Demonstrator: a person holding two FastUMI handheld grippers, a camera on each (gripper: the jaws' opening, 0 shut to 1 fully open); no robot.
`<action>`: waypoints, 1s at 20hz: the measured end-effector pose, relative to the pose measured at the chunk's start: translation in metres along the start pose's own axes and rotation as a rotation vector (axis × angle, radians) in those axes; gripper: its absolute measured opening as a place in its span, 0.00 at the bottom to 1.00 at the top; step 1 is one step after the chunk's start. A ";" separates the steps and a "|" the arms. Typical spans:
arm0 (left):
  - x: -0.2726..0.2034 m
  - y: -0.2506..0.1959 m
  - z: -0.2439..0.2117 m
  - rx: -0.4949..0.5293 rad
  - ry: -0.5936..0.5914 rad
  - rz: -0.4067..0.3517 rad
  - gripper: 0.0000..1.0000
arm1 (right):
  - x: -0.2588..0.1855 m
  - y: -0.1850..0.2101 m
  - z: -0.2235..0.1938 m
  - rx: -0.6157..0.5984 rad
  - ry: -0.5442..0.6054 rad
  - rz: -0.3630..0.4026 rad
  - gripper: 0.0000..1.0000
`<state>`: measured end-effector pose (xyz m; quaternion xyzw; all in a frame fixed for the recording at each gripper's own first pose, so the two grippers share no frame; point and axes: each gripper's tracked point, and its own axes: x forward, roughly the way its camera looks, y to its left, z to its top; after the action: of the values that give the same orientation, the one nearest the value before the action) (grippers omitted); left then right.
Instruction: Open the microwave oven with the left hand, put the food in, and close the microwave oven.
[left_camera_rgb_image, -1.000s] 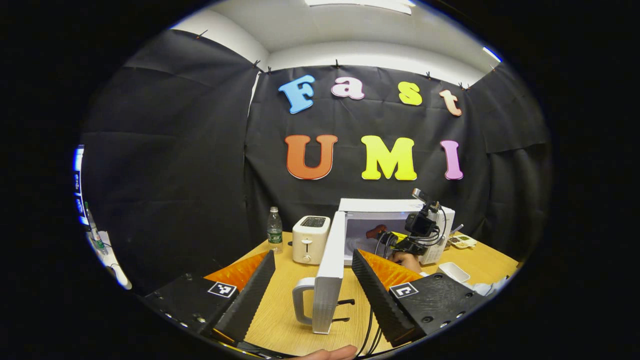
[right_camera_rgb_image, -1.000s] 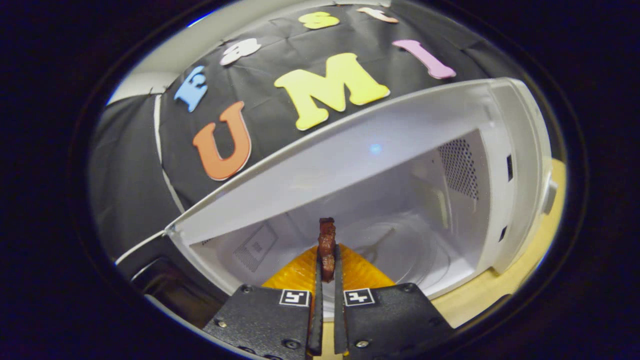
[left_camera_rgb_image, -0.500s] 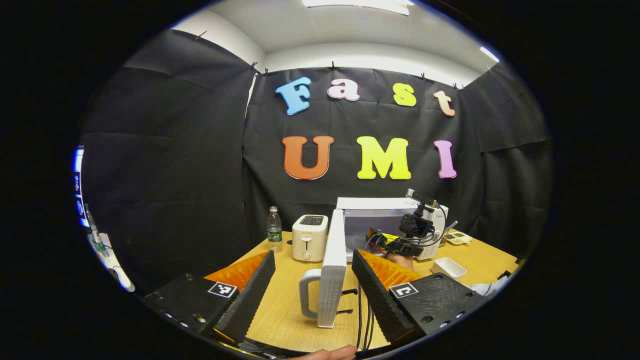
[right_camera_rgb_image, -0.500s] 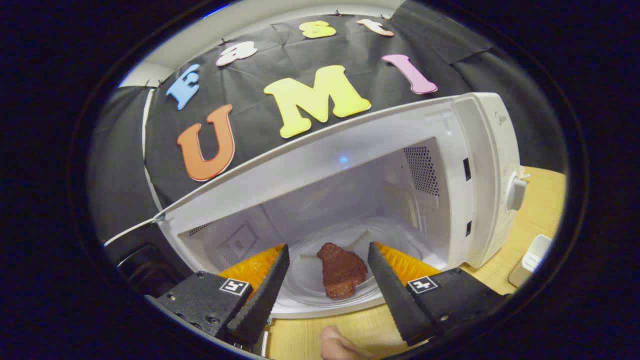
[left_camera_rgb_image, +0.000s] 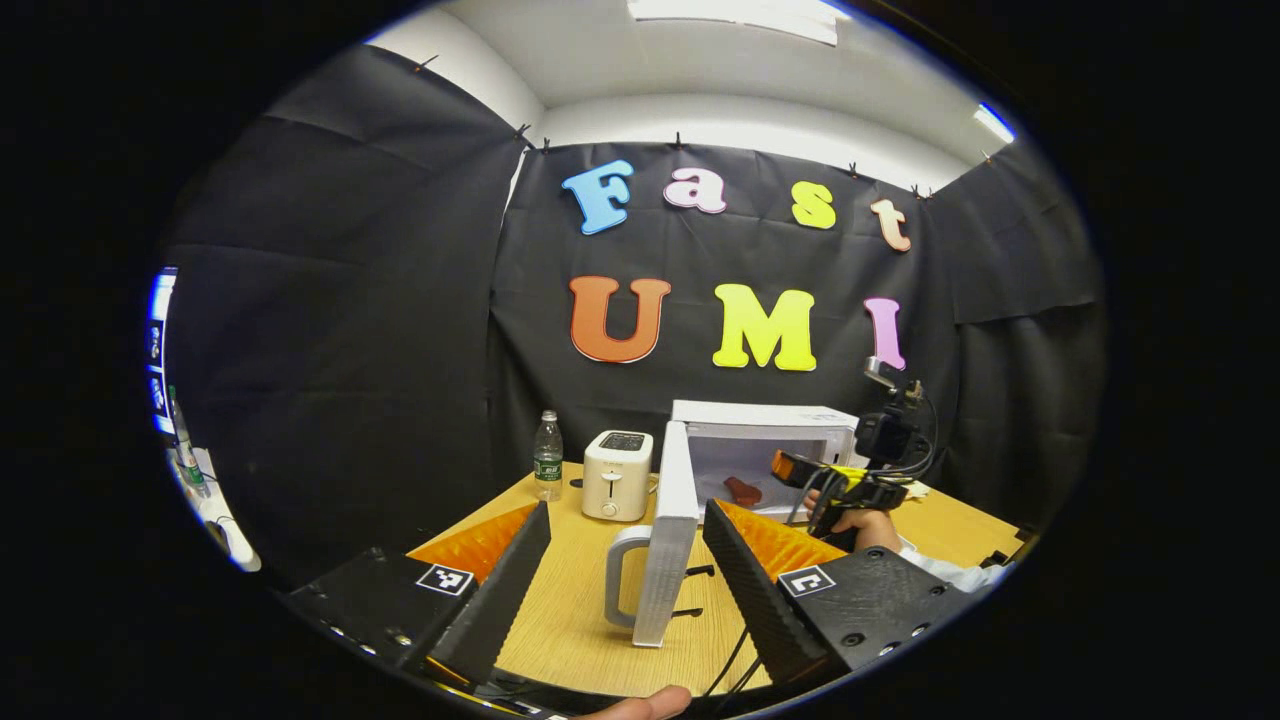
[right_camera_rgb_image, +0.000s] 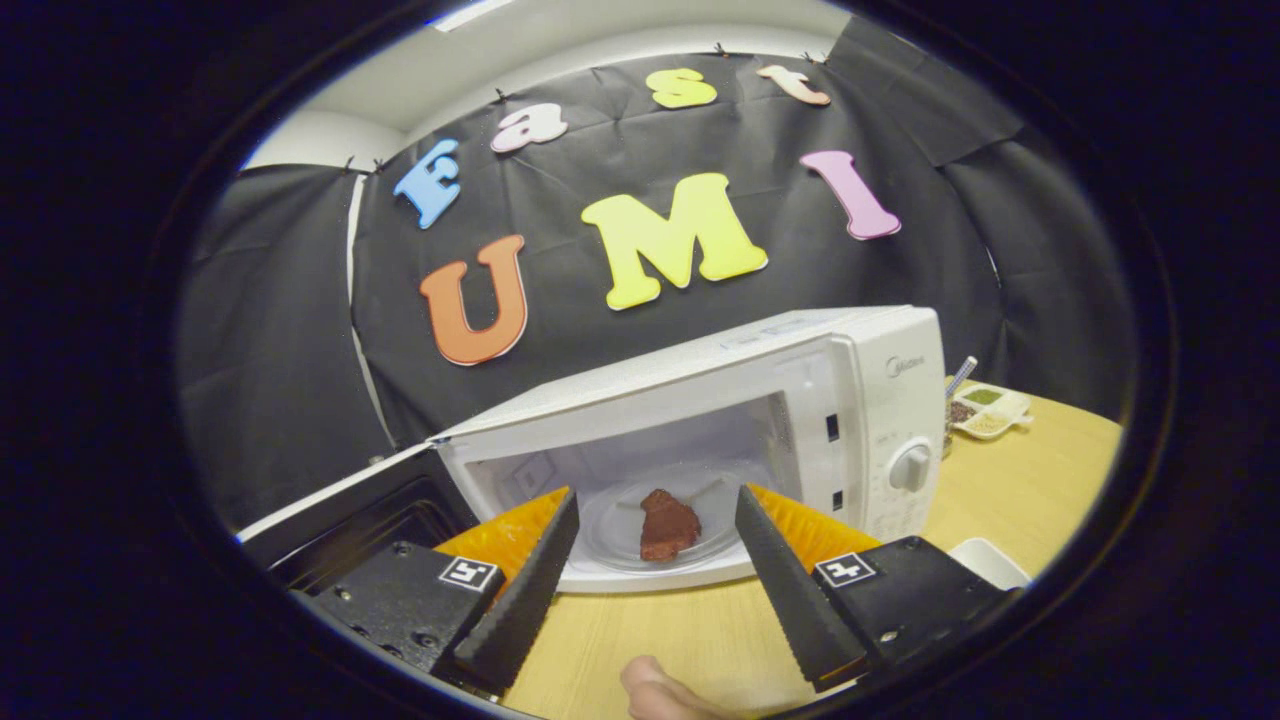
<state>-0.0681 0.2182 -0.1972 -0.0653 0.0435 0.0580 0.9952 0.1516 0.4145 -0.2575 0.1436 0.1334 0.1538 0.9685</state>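
The white microwave (right_camera_rgb_image: 880, 400) stands on the wooden table with its door (right_camera_rgb_image: 340, 505) swung wide to the left. A reddish-brown piece of food (right_camera_rgb_image: 668, 522) lies on the glass turntable (right_camera_rgb_image: 610, 530) inside. My right gripper (right_camera_rgb_image: 656, 496) is open, in front of the oven mouth and outside it, with nothing between its fingers. In the left gripper view the door (left_camera_rgb_image: 668, 540) stands edge-on with its handle (left_camera_rgb_image: 618, 575) toward me. My left gripper (left_camera_rgb_image: 626, 510) is open around that door edge without touching it. The food (left_camera_rgb_image: 742, 490) lies in the cavity, with the right gripper (left_camera_rgb_image: 800, 468) just to its right.
A white toaster (left_camera_rgb_image: 618, 475) and a water bottle (left_camera_rgb_image: 547, 457) stand left of the microwave. A small white dish (right_camera_rgb_image: 985, 560) and a condiment tray (right_camera_rgb_image: 985, 408) sit to its right. A hand (left_camera_rgb_image: 862, 522) holds the right gripper, and cables (left_camera_rgb_image: 735, 655) trail over the table.
My right gripper opened, left the food on the turntable, then drew back out of the microwave. The left gripper has hardly moved beside the open door.
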 end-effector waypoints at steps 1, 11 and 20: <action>-0.001 0.001 -0.004 -0.006 0.011 -0.006 0.94 | -0.014 -0.004 0.004 -0.010 0.009 0.007 0.89; 0.003 0.040 -0.029 0.001 0.064 0.048 0.00 | -0.168 -0.068 0.072 -0.252 -0.045 0.004 1.00; 0.037 0.050 -0.054 -0.011 0.095 0.047 0.00 | -0.271 -0.107 0.127 -0.263 -0.137 0.037 1.00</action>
<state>-0.0419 0.2641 -0.2606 -0.0722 0.0918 0.0785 0.9900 -0.0310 0.1953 -0.1164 0.0283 0.0429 0.1775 0.9828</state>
